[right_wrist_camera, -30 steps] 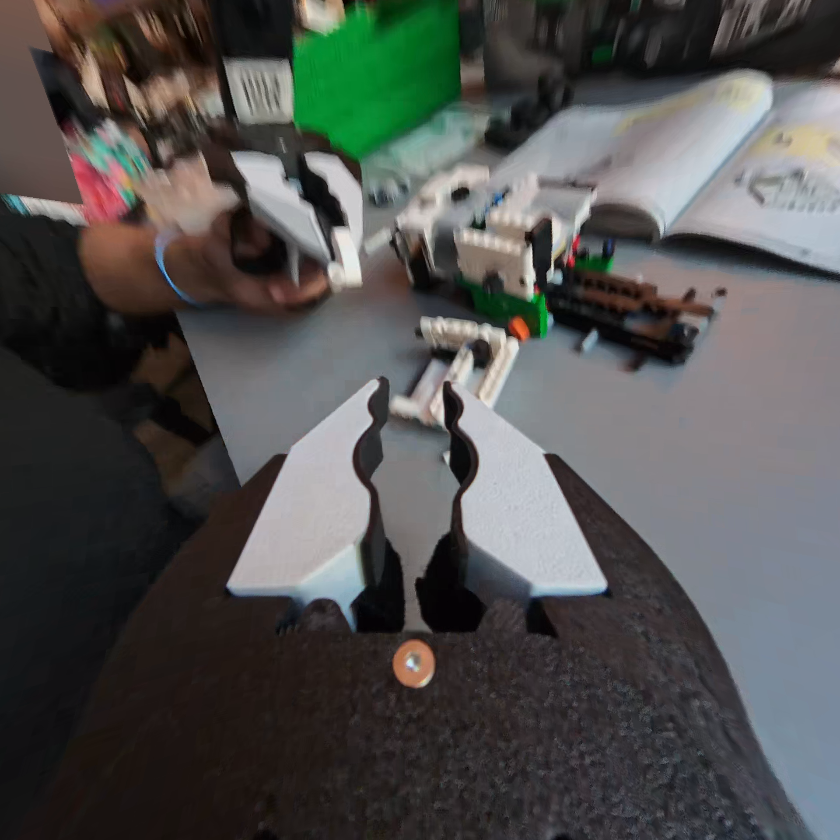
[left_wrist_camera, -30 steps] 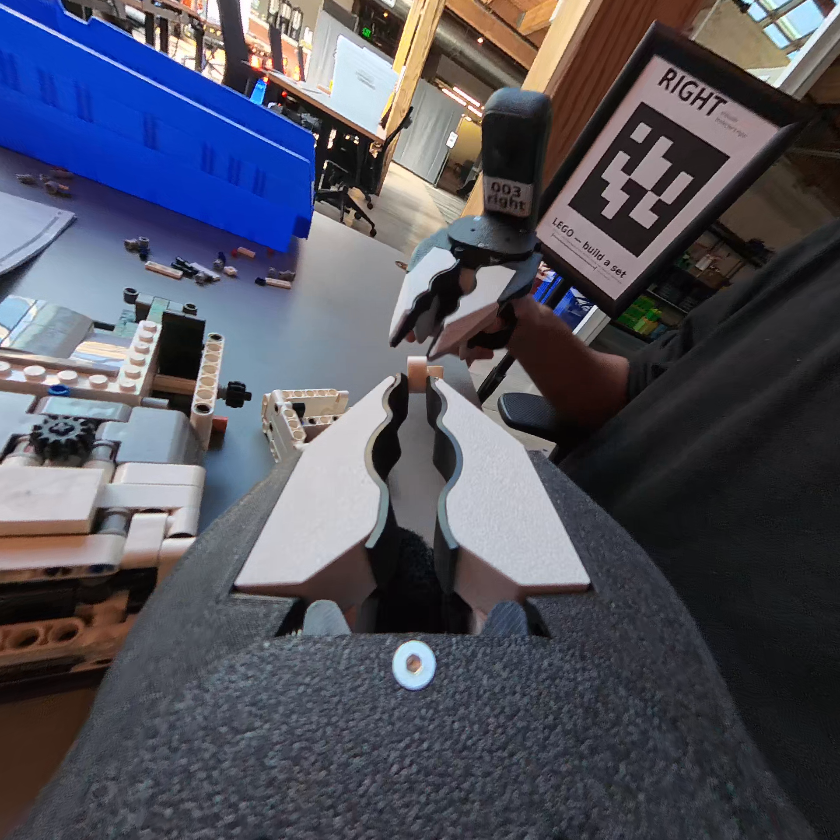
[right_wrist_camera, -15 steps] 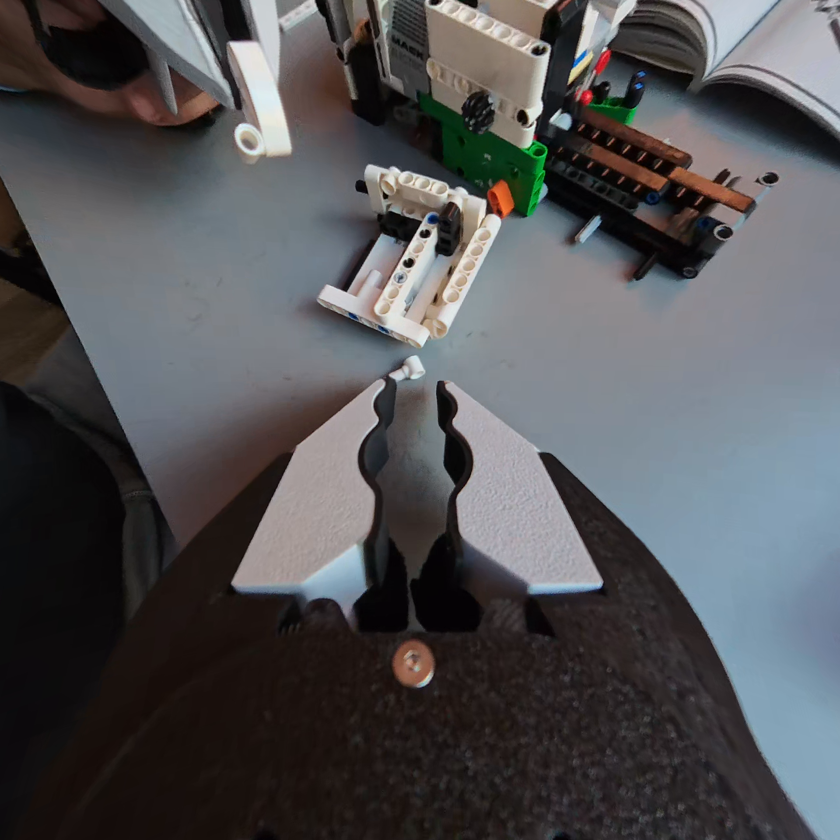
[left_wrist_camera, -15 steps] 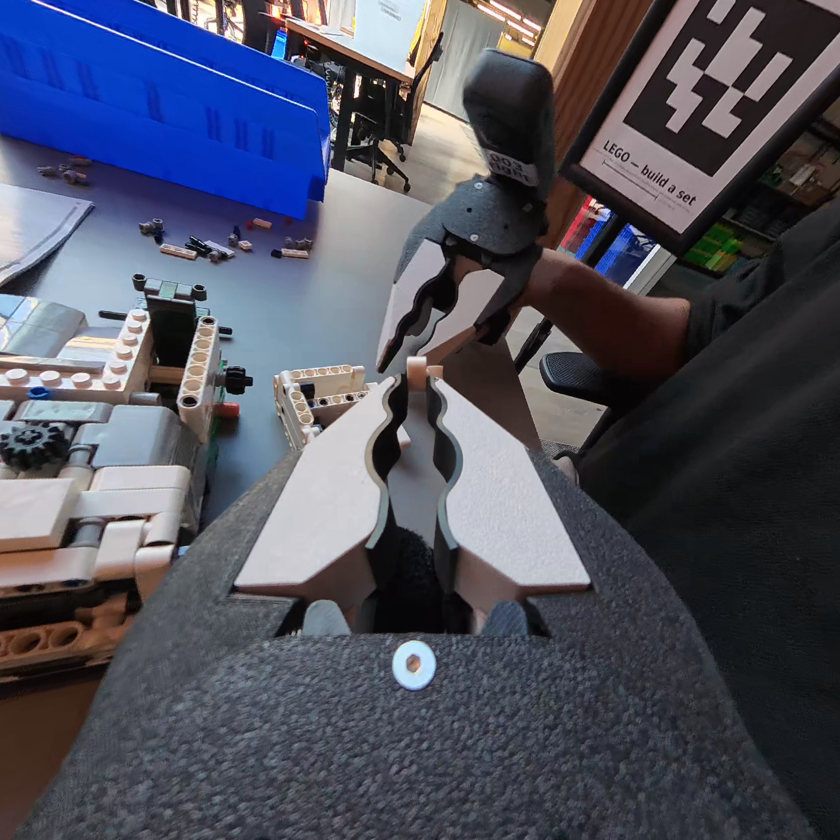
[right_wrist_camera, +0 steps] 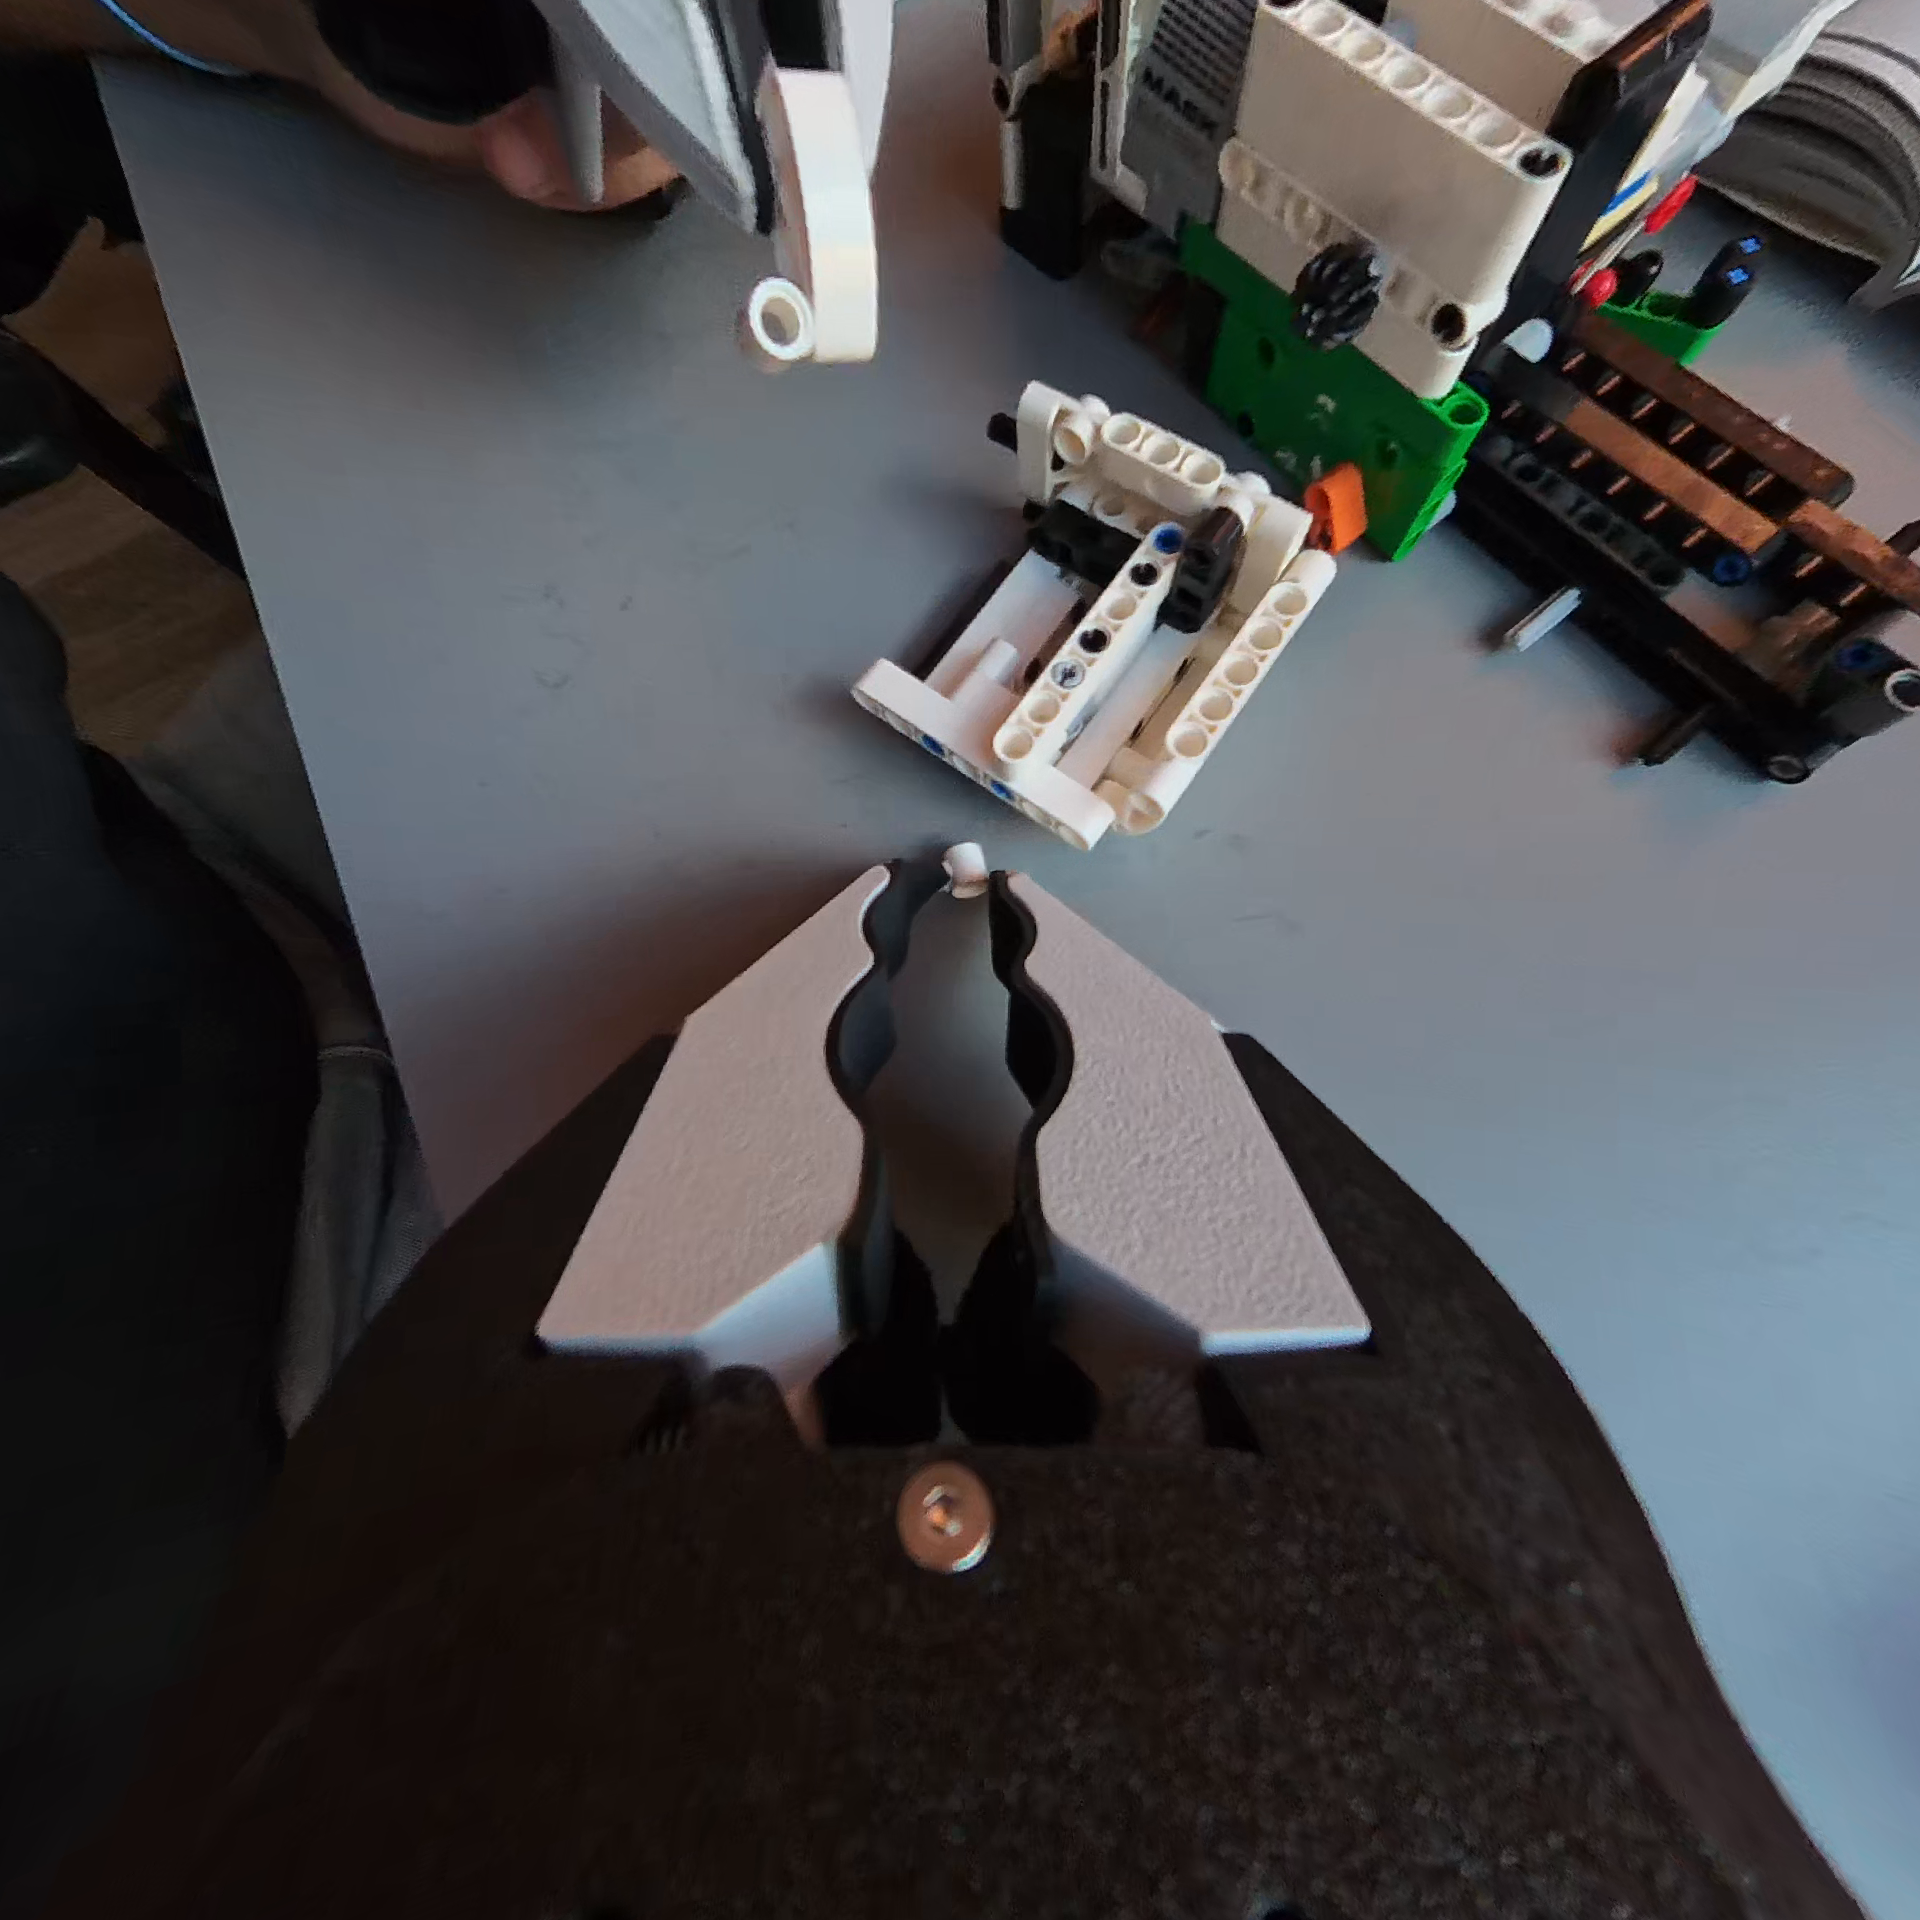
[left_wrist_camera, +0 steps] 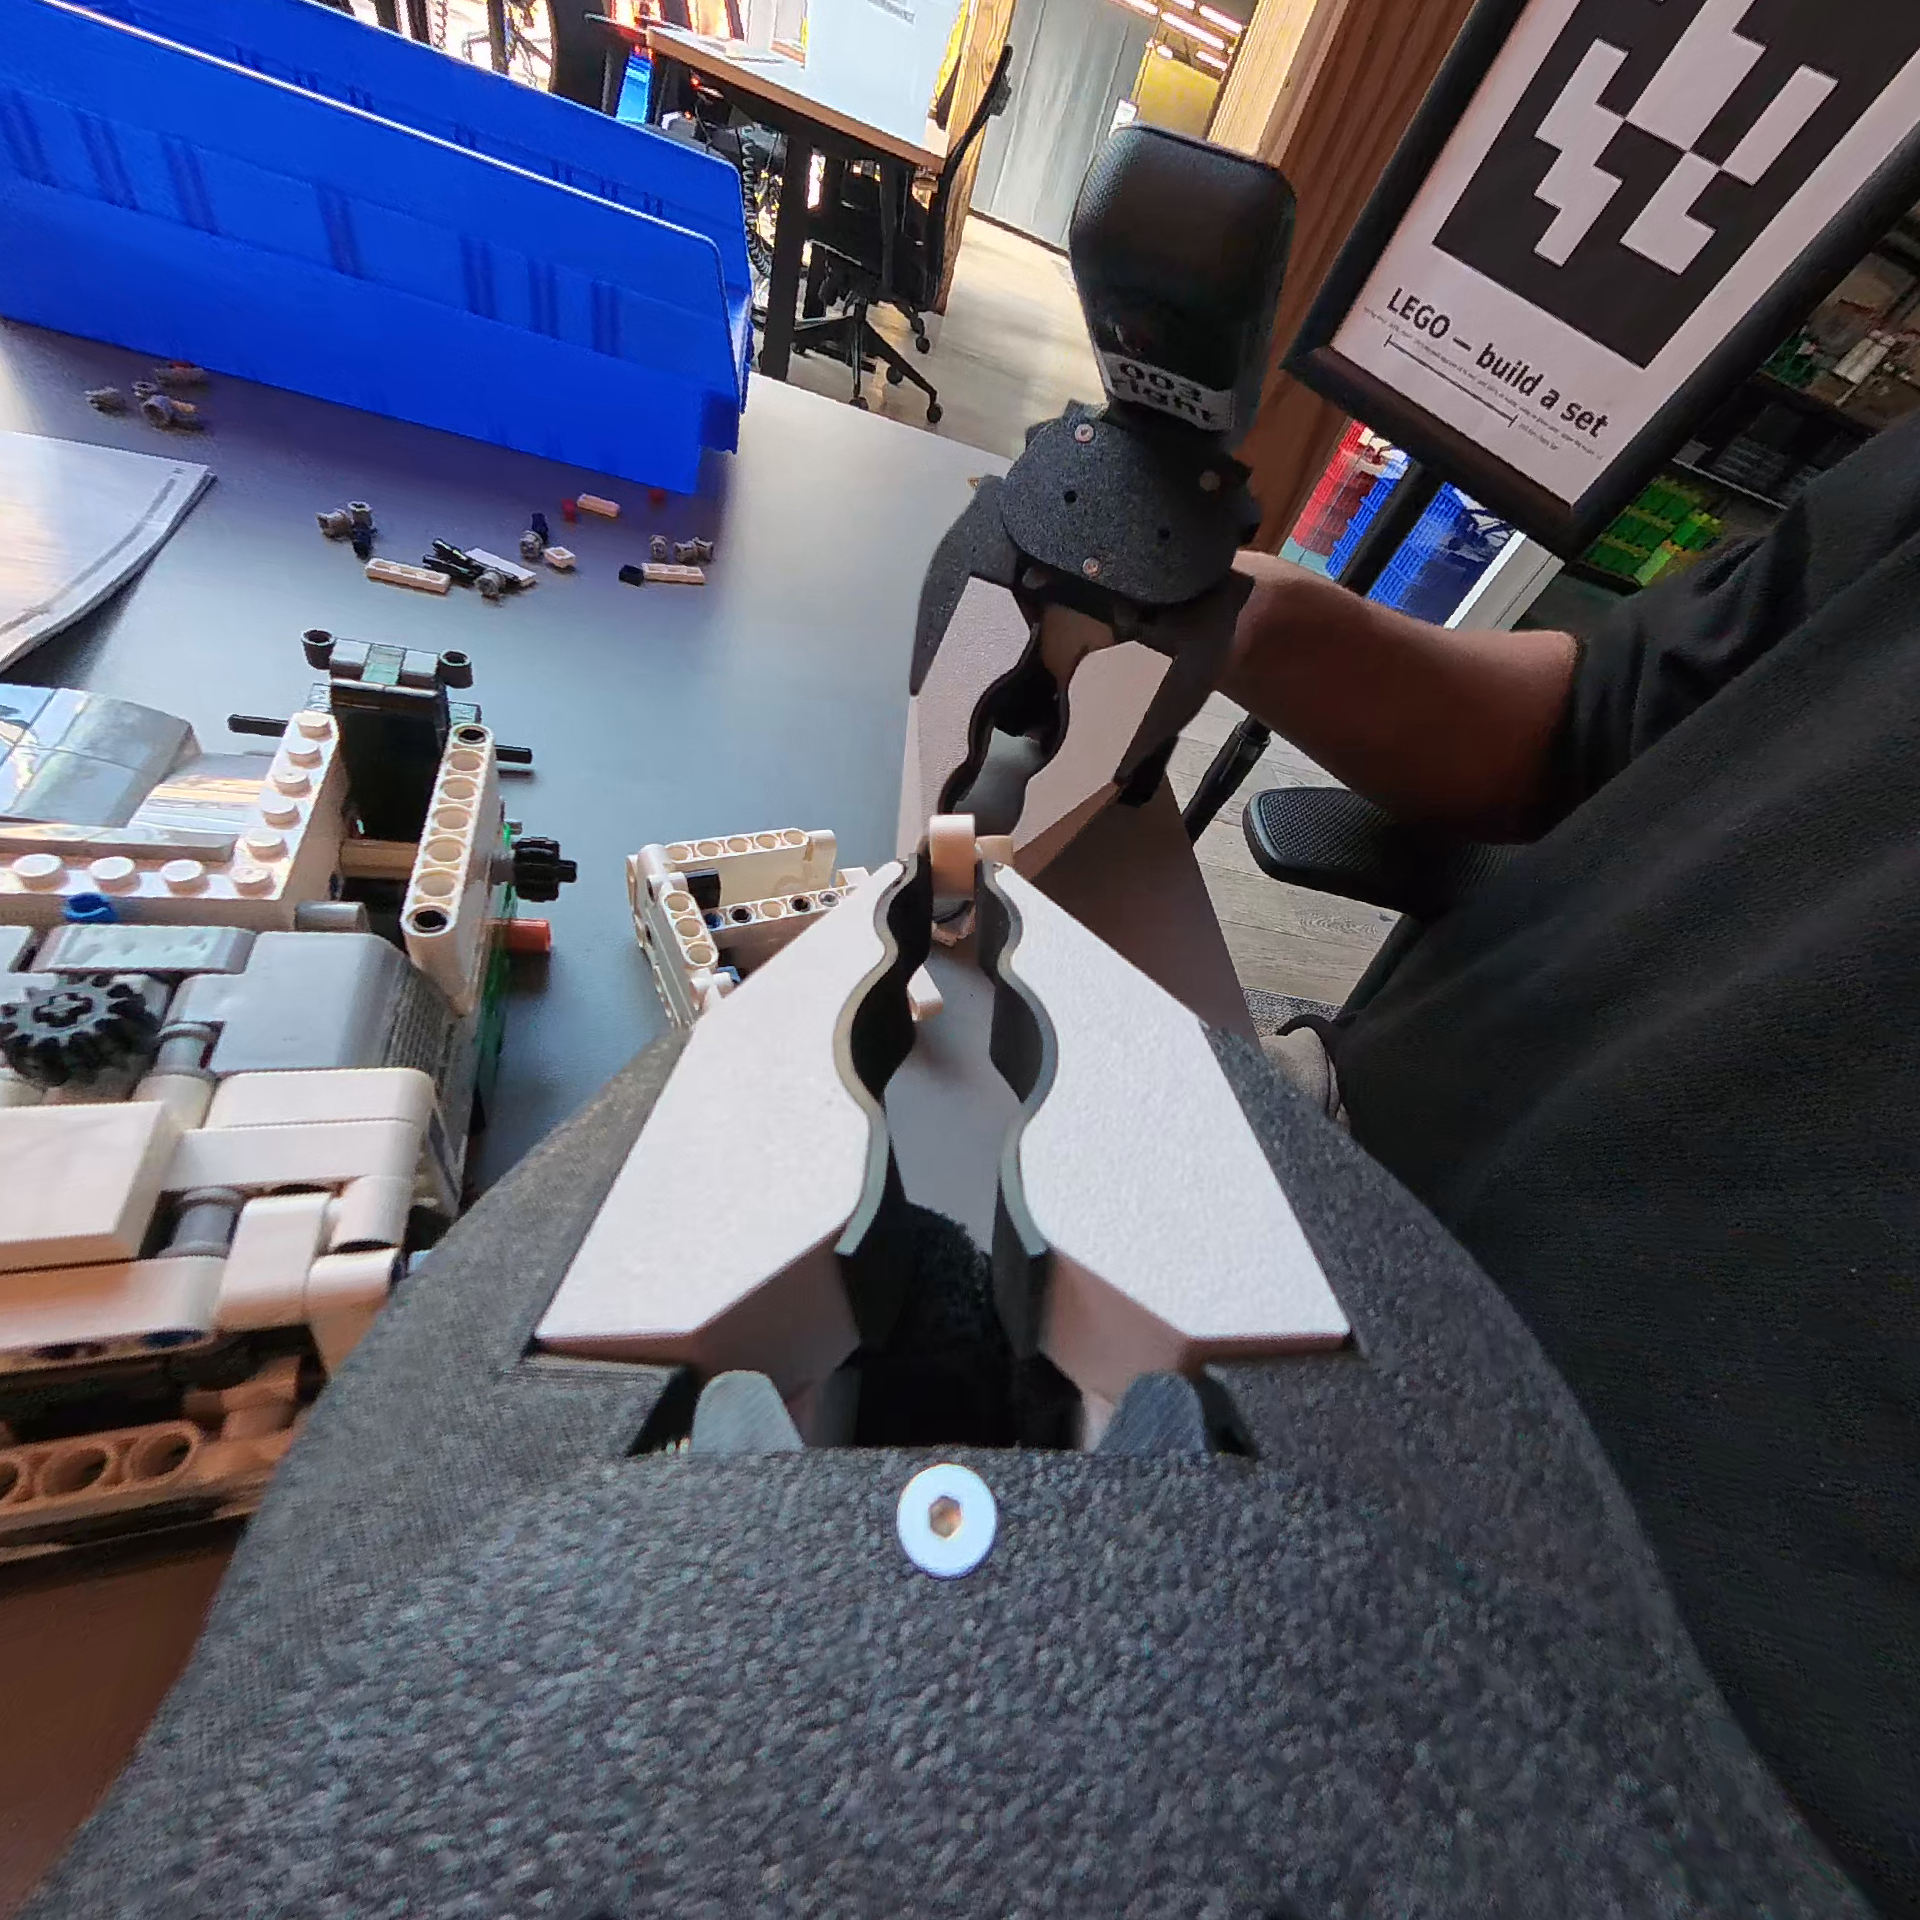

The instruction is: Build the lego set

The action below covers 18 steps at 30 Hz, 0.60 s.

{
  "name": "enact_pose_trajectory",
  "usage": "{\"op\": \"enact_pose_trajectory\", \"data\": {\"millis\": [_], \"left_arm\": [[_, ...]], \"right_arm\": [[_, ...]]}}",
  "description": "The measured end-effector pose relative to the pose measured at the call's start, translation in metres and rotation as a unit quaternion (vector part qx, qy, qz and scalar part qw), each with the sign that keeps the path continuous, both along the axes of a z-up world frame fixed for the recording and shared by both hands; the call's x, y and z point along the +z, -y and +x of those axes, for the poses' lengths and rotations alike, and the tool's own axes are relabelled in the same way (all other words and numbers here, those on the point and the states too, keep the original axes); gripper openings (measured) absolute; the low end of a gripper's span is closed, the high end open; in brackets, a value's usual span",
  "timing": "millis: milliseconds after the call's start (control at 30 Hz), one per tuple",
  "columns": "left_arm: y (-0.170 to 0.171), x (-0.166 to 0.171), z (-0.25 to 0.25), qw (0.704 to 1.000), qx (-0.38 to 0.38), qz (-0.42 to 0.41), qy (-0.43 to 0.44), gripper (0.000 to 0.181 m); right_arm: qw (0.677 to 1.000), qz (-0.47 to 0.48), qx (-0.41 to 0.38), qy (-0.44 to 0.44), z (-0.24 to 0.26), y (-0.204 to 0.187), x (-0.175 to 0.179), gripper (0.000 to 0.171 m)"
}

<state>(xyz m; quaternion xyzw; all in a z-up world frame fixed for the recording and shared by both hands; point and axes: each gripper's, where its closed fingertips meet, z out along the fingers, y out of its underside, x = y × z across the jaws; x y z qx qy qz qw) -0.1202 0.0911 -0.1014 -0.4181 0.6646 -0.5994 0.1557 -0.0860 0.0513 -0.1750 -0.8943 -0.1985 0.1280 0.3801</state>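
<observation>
My left gripper (left_wrist_camera: 951,878) is shut on a white curved Lego piece (left_wrist_camera: 951,847), held above the table's near corner. The right wrist view shows that piece (right_wrist_camera: 821,239) hanging from the left gripper (right_wrist_camera: 790,156) at the top left. My right gripper (right_wrist_camera: 943,878) is open and low over the grey table (right_wrist_camera: 623,540), with a small white connector (right_wrist_camera: 964,868) lying between its tips. In the left wrist view the right gripper (left_wrist_camera: 961,805) points down just beyond my left fingertips. A white frame subassembly (right_wrist_camera: 1112,623) lies just past the connector.
The partly built truck (right_wrist_camera: 1351,208) with green base and dark chassis beams (right_wrist_camera: 1662,499) stands behind the subassembly; it fills the left of the left wrist view (left_wrist_camera: 208,987). Blue bins (left_wrist_camera: 364,260), loose small parts (left_wrist_camera: 499,561), an open booklet (right_wrist_camera: 1808,135) and a framed sign (left_wrist_camera: 1621,239) surround the work area. One gripper's finger ends stand about 9 cm off the other's.
My right gripper has swung down and in from a raised, blurred pose to the small white connector, its fingers a little narrower. My left gripper kept hold of the curved piece.
</observation>
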Motion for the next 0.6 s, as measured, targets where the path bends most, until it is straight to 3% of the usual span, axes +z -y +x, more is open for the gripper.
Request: {"op": "enact_pose_trajectory", "data": {"millis": [300, 500, 600], "left_arm": [[0.001, 0.000, 0.000, 1.000, 0.000, 0.002, 0.000, 0.007], [-0.001, 0.000, 0.000, 1.000, 0.004, 0.004, 0.002, 0.007], [-0.005, 0.000, 0.002, 1.000, 0.013, 0.009, 0.004, 0.007]], "right_arm": [[0.999, 0.002, 0.012, -0.033, -0.010, 0.005, 0.015, 0.020], [0.993, -0.015, 0.113, -0.019, -0.022, 0.015, 0.016, 0.027], [0.992, -0.004, 0.127, -0.019, -0.044, 0.013, 0.014, 0.026]]}}
